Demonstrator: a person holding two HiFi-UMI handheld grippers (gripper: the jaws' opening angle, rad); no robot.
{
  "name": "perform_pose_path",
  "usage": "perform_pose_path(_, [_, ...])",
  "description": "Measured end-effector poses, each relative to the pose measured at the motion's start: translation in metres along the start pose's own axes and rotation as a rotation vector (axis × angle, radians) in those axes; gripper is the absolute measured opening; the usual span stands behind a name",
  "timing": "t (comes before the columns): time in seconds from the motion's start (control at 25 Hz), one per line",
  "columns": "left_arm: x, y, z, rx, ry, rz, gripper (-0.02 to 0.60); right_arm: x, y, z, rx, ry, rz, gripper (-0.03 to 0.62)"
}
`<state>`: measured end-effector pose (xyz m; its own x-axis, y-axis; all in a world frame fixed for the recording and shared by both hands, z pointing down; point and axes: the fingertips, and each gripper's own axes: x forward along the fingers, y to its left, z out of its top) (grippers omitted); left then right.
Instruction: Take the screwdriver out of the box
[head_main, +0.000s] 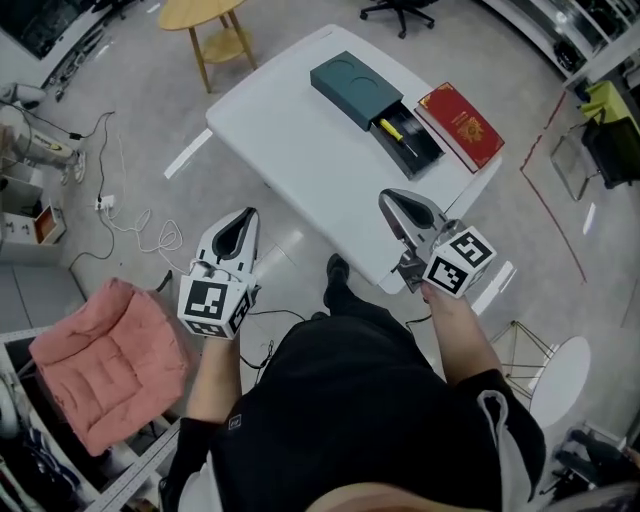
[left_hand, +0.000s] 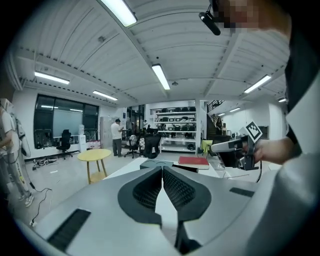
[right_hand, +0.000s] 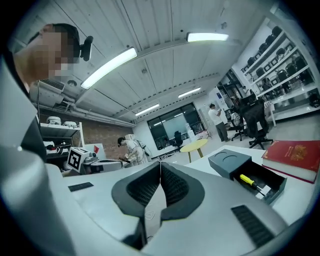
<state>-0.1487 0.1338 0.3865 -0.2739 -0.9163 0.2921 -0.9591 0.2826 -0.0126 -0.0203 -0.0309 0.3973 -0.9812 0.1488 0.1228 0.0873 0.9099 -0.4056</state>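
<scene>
A dark teal box (head_main: 372, 102) lies on the white table (head_main: 310, 150), its drawer pulled out toward the right. In the drawer lies a screwdriver (head_main: 398, 133) with a yellow handle; the same screwdriver (right_hand: 248, 180) shows in the right gripper view. My right gripper (head_main: 393, 203) hovers at the table's near edge, jaws shut and empty, short of the box. My left gripper (head_main: 243, 221) hangs left of the table over the floor, also shut with nothing in it. In the left gripper view the box (left_hand: 156, 164) is far off.
A red book (head_main: 460, 125) lies beside the box on the table's right end. A yellow round side table (head_main: 203, 18) stands beyond the table's far left corner. A pink cushion (head_main: 105, 360) and cables (head_main: 130, 225) lie on the floor at left. People stand in the background.
</scene>
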Motion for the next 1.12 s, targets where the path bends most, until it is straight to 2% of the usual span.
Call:
perform_pose_path(0.08, [0.026, 0.006, 0.007, -0.007, 0.003, -0.027, 0.021, 0.013, -0.020, 0.006, 0.009, -0.010, 0.006, 0.029])
perform_pose_path(0.32, [0.096, 0.034, 0.025, -0.126, -0.011, -0.060, 0.021, 0.039, -0.073, 0.028, 0.031, -0.031, -0.002, 0.029])
perform_pose_path(0.48, [0.125, 0.042, 0.029, -0.088, 0.012, -0.061, 0.021, 0.043, -0.096, 0.031, 0.063, -0.024, -0.040, 0.029])
perform_pose_path(0.6, [0.148, 0.050, 0.029, -0.089, 0.030, -0.081, 0.021, 0.046, -0.109, 0.028, 0.076, -0.036, -0.054, 0.029])
perform_pose_path(0.84, [0.198, 0.062, 0.036, -0.079, 0.027, -0.179, 0.021, 0.047, -0.133, 0.028, 0.095, -0.041, -0.163, 0.029])
perform_pose_path(1.04, [0.242, 0.080, 0.048, -0.076, 0.006, -0.306, 0.021, 0.060, -0.143, 0.039, 0.096, -0.070, -0.298, 0.029])
perform_pose_path(1.12, [0.255, 0.089, 0.055, -0.049, 0.000, -0.363, 0.021, 0.069, -0.142, 0.045, 0.095, -0.088, -0.353, 0.029])
